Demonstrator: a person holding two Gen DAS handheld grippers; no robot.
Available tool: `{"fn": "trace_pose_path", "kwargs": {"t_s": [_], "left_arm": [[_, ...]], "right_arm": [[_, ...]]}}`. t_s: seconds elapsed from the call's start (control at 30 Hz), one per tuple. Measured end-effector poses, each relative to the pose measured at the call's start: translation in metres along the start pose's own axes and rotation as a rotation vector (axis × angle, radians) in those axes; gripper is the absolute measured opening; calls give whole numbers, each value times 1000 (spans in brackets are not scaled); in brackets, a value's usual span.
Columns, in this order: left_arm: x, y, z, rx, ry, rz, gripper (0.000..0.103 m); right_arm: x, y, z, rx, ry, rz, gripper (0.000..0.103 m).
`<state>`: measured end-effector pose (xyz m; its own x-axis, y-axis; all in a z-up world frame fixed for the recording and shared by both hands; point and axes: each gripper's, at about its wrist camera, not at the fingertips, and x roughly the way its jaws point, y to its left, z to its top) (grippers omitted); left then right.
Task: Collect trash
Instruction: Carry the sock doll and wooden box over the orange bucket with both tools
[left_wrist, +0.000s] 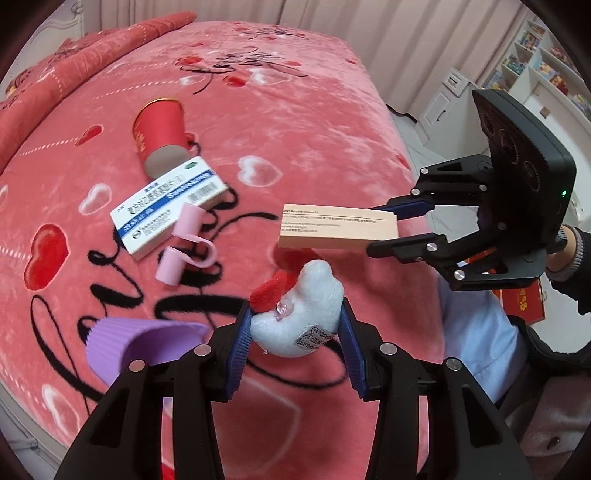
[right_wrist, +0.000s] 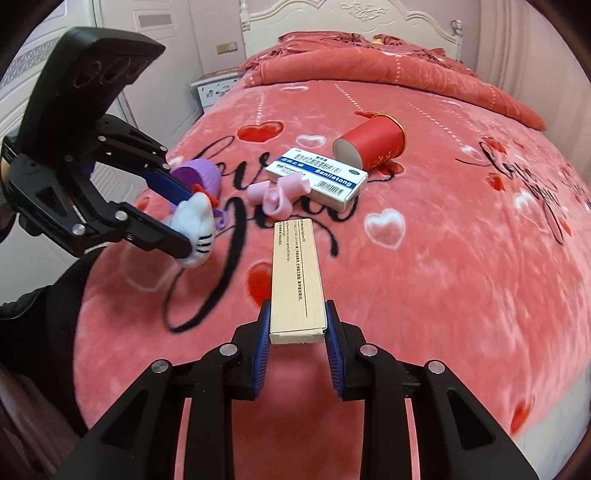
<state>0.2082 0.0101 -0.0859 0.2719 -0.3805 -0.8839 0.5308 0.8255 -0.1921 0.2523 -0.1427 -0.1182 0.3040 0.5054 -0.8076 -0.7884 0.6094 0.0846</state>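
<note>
My left gripper (left_wrist: 295, 321) is shut on a small white plush toy (left_wrist: 303, 314) with a red bow, held above the bed; it also shows in the right wrist view (right_wrist: 197, 225). My right gripper (right_wrist: 297, 319) is shut on a long tan box (right_wrist: 295, 280), held level above the blanket; the box also shows in the left wrist view (left_wrist: 336, 230). On the bed lie a white-and-blue medicine box (left_wrist: 170, 203), a tipped red paper cup (left_wrist: 160, 136), a pink plastic piece (left_wrist: 184, 242) and a purple ribbed cup sleeve (left_wrist: 129, 343).
A pink blanket (right_wrist: 461, 258) with hearts and black script covers the bed. A folded quilt (right_wrist: 388, 70) and white headboard lie at the far end. A nightstand (right_wrist: 214, 86) stands beside the bed. White shelves (left_wrist: 532, 62) stand against the wall.
</note>
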Motion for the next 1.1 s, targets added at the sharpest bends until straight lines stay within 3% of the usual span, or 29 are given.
{"fn": "trace_pose_path", "kwargs": {"t_s": [0.67,1.1], "left_arm": [[-29,-101,-63,96,32,21,47],[-7,-204,-22,316,30,-35,47]], "right_arm": [[-103,72,-105,125,-52,-31,28],[-182,47,-191,297,-127,-169,28]]}}
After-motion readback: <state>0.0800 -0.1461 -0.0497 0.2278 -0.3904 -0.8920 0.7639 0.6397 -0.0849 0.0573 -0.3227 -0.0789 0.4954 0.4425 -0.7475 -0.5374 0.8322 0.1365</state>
